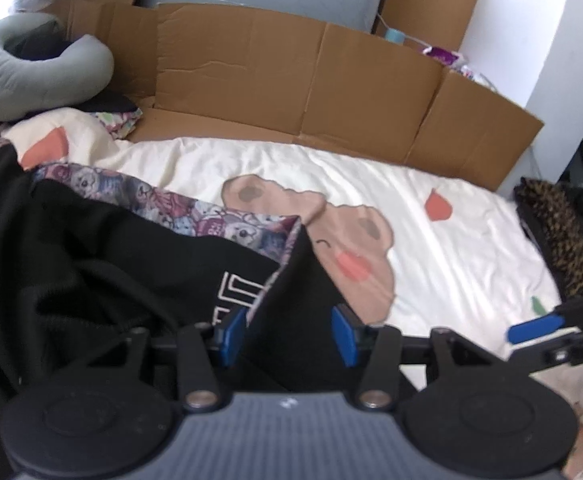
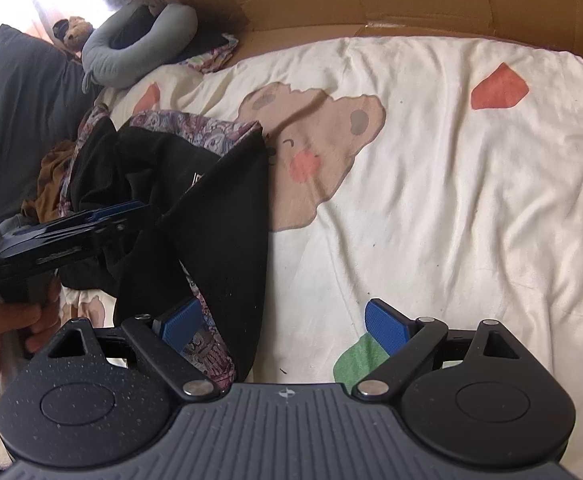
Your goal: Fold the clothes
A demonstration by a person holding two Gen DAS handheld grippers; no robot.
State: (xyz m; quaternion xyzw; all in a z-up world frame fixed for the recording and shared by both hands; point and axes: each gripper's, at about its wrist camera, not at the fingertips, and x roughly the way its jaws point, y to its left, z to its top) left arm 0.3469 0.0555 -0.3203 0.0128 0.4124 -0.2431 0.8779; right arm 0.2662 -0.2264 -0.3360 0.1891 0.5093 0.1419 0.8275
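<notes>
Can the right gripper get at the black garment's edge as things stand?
Probably yes. The right gripper is open, and the black garment already lies against its left pad, on the bedsheet, with nothing between them.

Ahead of the tool lies a cream bedsheet (image 1: 431,216) printed with a tan bear face (image 1: 331,232) and red shapes. Beyond it stands flattened cardboard (image 1: 291,80). Far left ahead rests a grey curved pillow (image 1: 31,76); far right, a leopard-print fabric (image 1: 555,232).
</notes>
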